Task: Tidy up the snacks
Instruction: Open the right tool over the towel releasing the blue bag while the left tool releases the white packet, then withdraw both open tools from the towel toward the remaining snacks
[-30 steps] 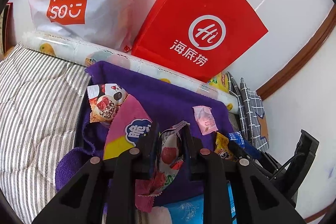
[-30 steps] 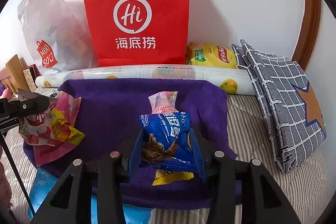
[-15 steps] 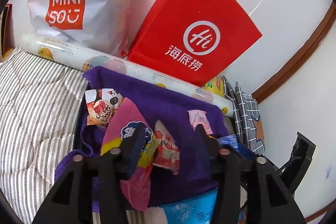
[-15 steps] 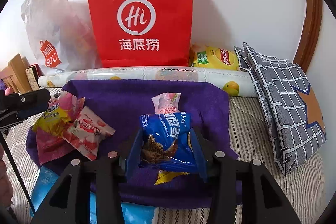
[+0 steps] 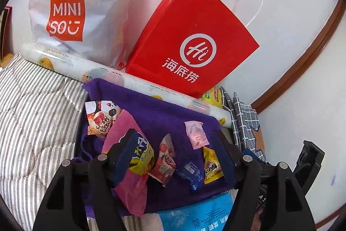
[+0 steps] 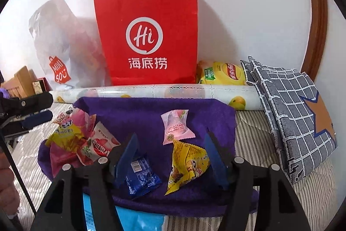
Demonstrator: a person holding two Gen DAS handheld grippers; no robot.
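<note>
I have both grippers tilted down over the purple towel. My left gripper has just been opening, jaws apart, the red-and-white snack packet lying loose between them. My right gripper has likewise just opened around the blue packet and yellow packet, gripping neither. Only the right view shows the chip bag fully, beside the red paper bag; the left view shows 1 panda-print packet.
</note>
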